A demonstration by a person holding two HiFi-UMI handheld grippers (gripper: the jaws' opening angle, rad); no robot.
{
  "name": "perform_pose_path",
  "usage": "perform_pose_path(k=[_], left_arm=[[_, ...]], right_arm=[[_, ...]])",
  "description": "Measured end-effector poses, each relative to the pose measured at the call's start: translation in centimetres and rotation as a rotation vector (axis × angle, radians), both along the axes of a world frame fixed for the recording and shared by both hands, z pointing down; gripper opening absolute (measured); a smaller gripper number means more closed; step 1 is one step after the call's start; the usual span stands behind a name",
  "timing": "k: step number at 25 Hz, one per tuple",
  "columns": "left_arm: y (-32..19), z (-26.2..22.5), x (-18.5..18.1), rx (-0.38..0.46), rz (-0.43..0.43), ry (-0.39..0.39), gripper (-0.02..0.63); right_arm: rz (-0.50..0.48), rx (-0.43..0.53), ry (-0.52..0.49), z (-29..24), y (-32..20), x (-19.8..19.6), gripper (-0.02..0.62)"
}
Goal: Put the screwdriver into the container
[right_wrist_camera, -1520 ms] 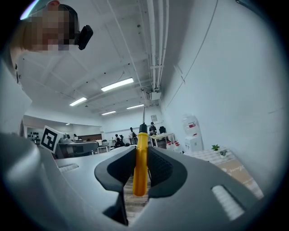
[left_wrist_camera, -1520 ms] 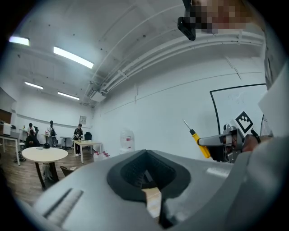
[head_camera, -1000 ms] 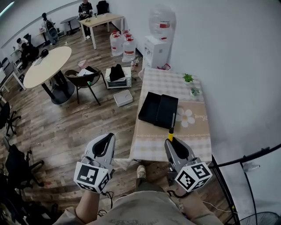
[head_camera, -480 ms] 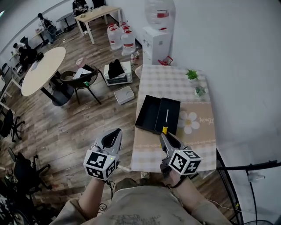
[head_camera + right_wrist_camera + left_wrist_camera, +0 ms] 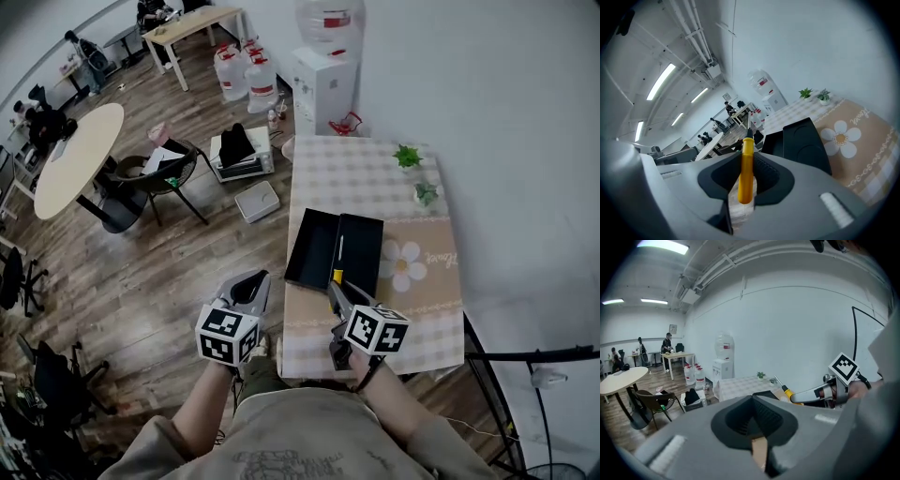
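Room: I'm looking down into an open office with a wooden floor. A round table [image 5: 70,155] and chair [image 5: 159,173] stand far left, and a water dispenser [image 5: 323,80] is against the white wall.
Work surface: A narrow table [image 5: 361,178] under a checked cloth stands just ahead of me, with two small plants [image 5: 406,156] at its far end.
Left gripper [image 5: 251,278]: I hold it off the table's left edge, over the floor. Its jaws are pressed together with nothing between them.
Container [image 5: 314,246]: A black box lies open in two halves on the cloth, near the table's left side. It looks empty as far as I can see.
Screwdriver [image 5: 337,277]: The yellow handle is pinched between the right gripper's jaws, and the metal shaft points away from me, out over the box.
Right gripper [image 5: 337,289]: It is clamped on the handle and sits at the near edge of the box.
Progress: The pickup is done and I judge the carry is nearly finished. The screwdriver is not yet in the box.
Left to do: I need to lower it into one half, spread the jaws and back away.
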State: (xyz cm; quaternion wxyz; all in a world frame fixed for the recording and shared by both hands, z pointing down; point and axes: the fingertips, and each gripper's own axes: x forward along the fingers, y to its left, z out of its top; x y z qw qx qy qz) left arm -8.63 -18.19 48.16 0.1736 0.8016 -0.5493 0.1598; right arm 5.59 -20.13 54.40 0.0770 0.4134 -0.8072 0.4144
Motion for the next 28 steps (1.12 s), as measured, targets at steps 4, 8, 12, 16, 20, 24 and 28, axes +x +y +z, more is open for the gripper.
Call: perform_pose_path(k=[4,8,12,16,20,24,28], left_arm=[[-2.2,1.8,-0.9,-0.043,0.053,0.007,0.0],[-4.4,3.8,-1.5,-0.09,0.131,0.021,0.0],[-6.6,6.4,-2.2,-0.171,0.186,0.085,0.0],[-8.1,8.5,-2.6,-0.227,0.262,0.084,0.0],[-9.3,10.1,-2.6,-0.263,0.349,0.082,0.0],[-10.3,11.7,-2.7,-0.294,0.416,0.073,0.0],[-10.9,13.0,-2.9,-0.324,0.445,0.082,0.0]], right_arm=[[0.048,-0.046,0.034,2.2,-1.8,-1.2,0.106],[0.099,-0.086,0.069,4.2,-3.5,-2.5,0.106],[0.118,-0.113,0.102,5.8,-5.5,-4.6,0.106],[0.158,-0.156,0.165,8.2,-7.6,-5.8,0.106],[0.195,-0.223,0.219,11.0,-9.0,-6.4,0.106],[0.257,-0.287,0.278,14.2,-9.9,-6.2,0.107],[0.289,-0.352,0.345,17.0,-10.4,-6.1,0.106]])
